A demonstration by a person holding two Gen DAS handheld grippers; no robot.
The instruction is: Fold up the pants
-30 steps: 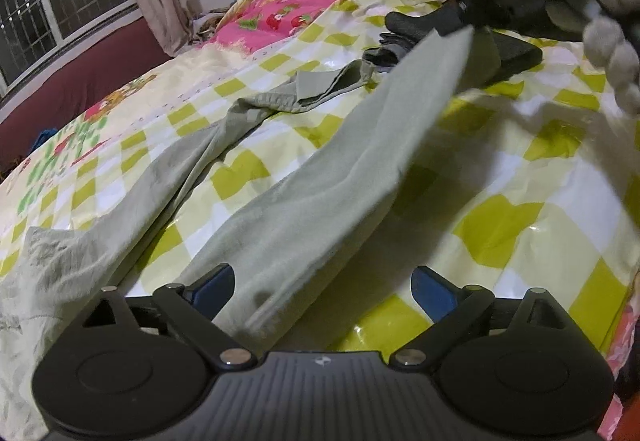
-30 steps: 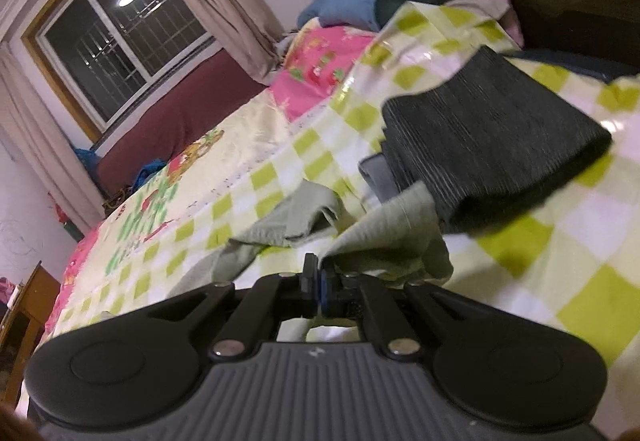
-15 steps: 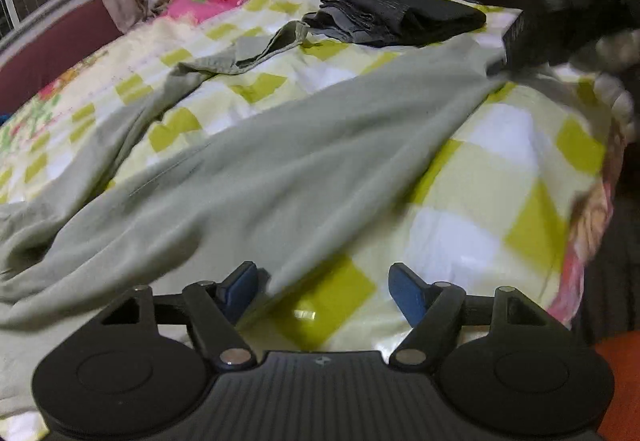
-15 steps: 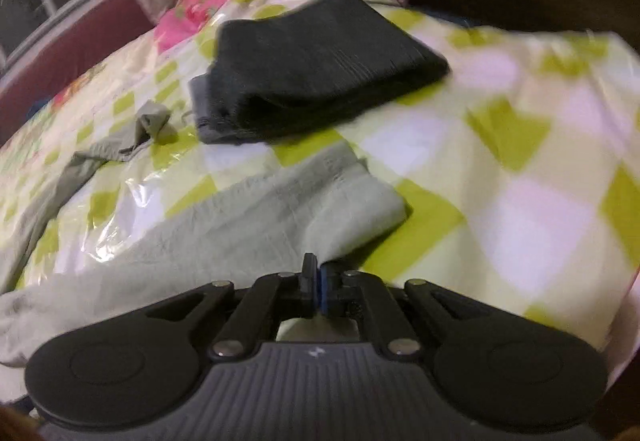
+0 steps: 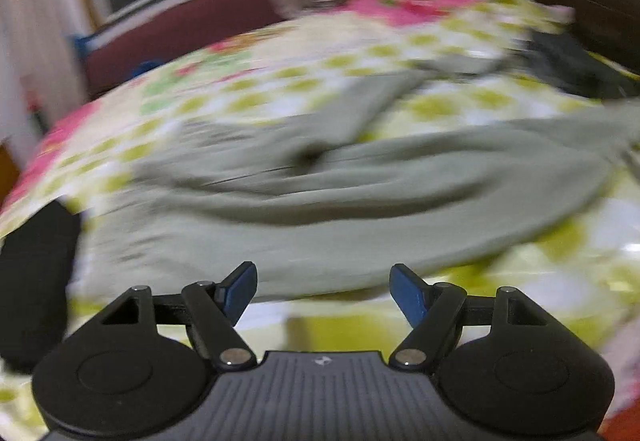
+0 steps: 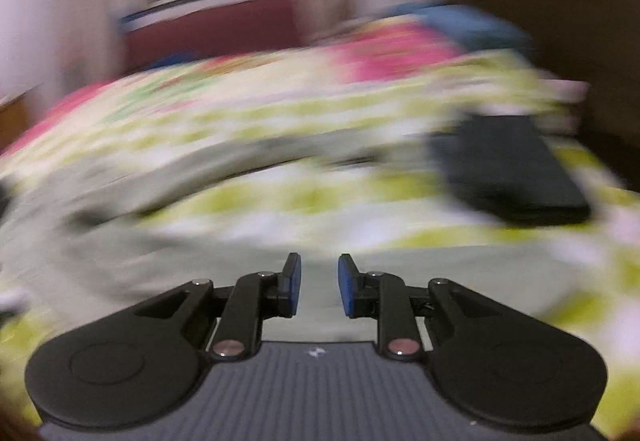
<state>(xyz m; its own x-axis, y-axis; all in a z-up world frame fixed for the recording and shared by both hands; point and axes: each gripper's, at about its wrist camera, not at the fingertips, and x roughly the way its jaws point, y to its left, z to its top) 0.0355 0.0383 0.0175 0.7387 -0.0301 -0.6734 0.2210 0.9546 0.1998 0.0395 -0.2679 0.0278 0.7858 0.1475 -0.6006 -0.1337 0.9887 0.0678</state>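
Both views are blurred; the grey-green pants lie crumpled across the checked bedspread. Left gripper spread wide, right gripper parted, both empty. Best bet: smooth one leg flat, then pinch the hem squarely

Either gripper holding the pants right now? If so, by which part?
Nothing held. Left gripper wide open, right gripper open with a gap; gray-green pants lie loose on the bed.

No readable text, label, brand or number anywhere; only a small pale emblem on each claw body, too small to make out.
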